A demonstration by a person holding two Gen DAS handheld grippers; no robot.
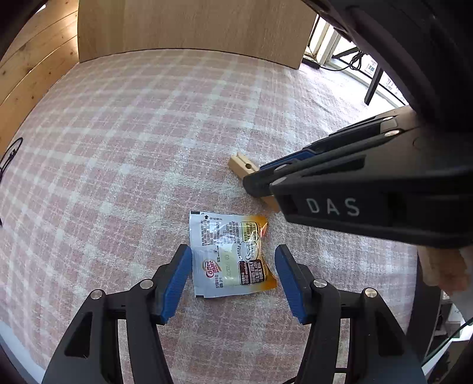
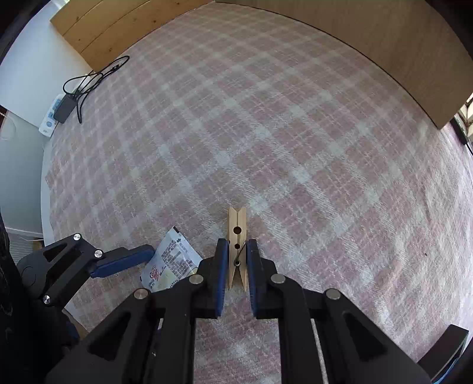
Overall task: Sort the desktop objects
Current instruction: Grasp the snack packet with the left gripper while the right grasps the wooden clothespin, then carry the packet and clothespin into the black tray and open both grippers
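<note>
A Coffee mate sachet [image 1: 230, 254] lies flat on the pink plaid tablecloth [image 1: 133, 141]. My left gripper [image 1: 233, 265] is open, one blue finger on each side of the sachet, not pressing it. A wooden clothespin [image 2: 237, 248] lies on the cloth. My right gripper [image 2: 237, 254] is shut on its rear half, blue pads against both sides. In the left wrist view the right gripper [image 1: 260, 183] covers most of the clothespin [image 1: 242, 165]. The right wrist view shows the sachet [image 2: 168, 263] and the left gripper [image 2: 142, 255] beside it.
A wooden panel [image 1: 192, 26] stands along the table's far edge, with wooden boards [image 1: 26, 65] at the left. A black charger with cable [image 2: 77, 94] and a white power strip [image 2: 48, 121] lie at the far left. The plaid cloth [image 2: 280, 133] covers the table.
</note>
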